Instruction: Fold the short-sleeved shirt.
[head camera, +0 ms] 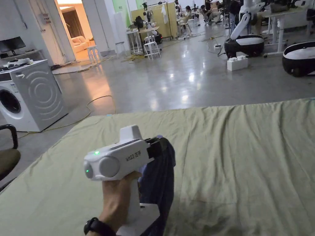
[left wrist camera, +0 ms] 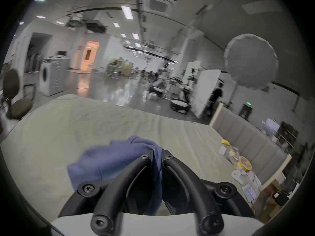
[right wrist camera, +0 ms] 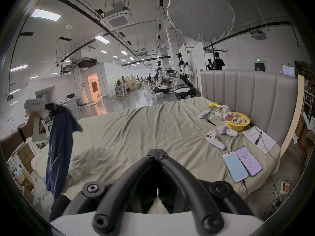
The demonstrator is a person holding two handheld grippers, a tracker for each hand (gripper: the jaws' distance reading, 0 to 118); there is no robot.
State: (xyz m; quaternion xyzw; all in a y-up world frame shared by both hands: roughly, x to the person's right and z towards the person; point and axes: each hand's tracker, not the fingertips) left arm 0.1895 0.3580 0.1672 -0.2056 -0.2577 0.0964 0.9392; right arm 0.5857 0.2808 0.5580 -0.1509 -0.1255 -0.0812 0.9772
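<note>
Fingers of the left gripper pinch the blue shirt, which hangs long-axis down, while the right gripper, pressed together and empty, sits well apart beside it.

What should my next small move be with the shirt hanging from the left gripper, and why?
Probably lower the shirt onto the bed sheet: it dangles bunched from the left gripper, whose jaws clamp it, while the right gripper is shut and holds nothing.

shirt | hem cut off (bottom edge) | far people too small
</note>
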